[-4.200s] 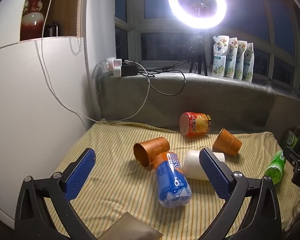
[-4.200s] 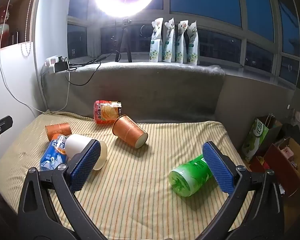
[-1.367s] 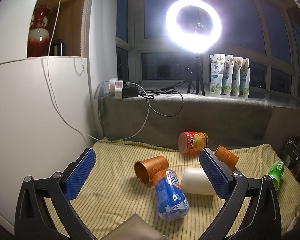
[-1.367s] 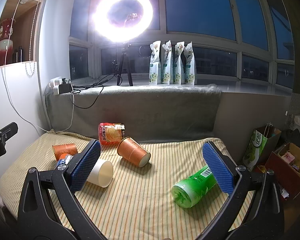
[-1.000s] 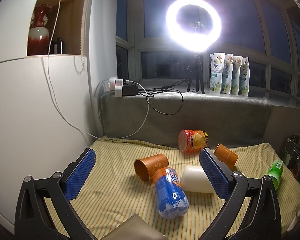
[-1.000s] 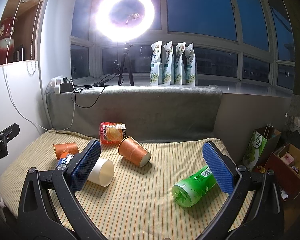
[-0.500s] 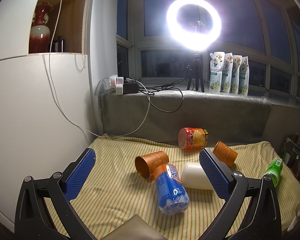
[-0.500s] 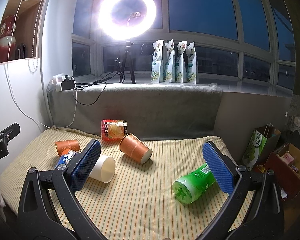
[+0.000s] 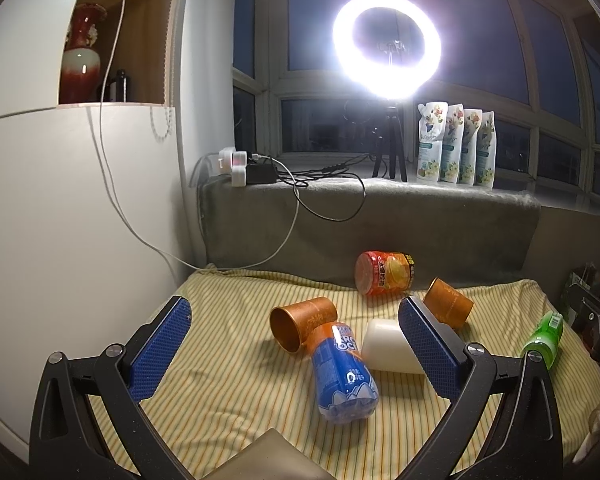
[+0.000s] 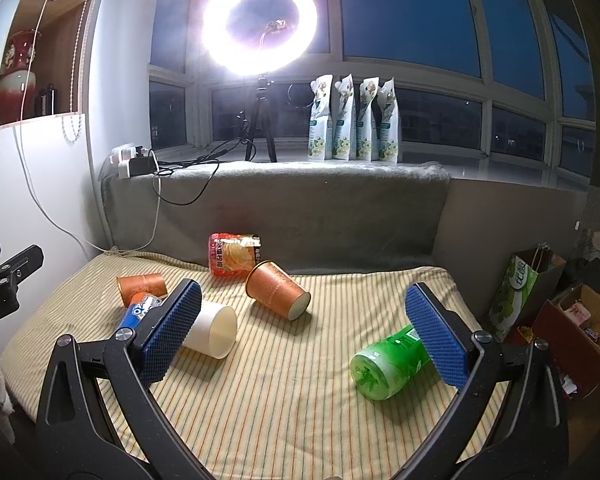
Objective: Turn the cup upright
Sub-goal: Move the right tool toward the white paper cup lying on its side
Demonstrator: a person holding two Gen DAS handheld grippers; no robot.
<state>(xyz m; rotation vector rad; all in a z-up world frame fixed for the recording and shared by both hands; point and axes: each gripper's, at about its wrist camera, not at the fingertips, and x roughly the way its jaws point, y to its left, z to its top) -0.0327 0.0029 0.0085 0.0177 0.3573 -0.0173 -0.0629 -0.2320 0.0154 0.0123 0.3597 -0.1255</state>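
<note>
Three cups lie on their sides on the striped cloth. A white cup point(image 10: 212, 330) point(image 9: 388, 346) lies in the middle, partly behind a finger in each view. An orange cup point(image 10: 278, 290) point(image 9: 448, 306) lies to its right. A copper cup point(image 9: 302, 322) point(image 10: 142, 285) lies to its left, its mouth toward the left wrist camera. My left gripper point(image 9: 296, 354) is open and empty, held above the cloth short of the cups. My right gripper point(image 10: 304, 334) is open and empty, held above the cloth.
A blue bottle point(image 9: 342, 372), a red-orange can point(image 9: 384, 278) and a green bottle point(image 10: 392, 364) also lie on the cloth point(image 10: 280, 400). A grey ledge point(image 10: 300, 208) with a ring light, cables and pouches stands behind. A white cabinet point(image 9: 60, 220) is at left, bags point(image 10: 540, 304) at right.
Both grippers pulled back and up from the cloth over the last seconds, then drifted slightly. The cups and bottles lie as before. Both grippers stayed open.
</note>
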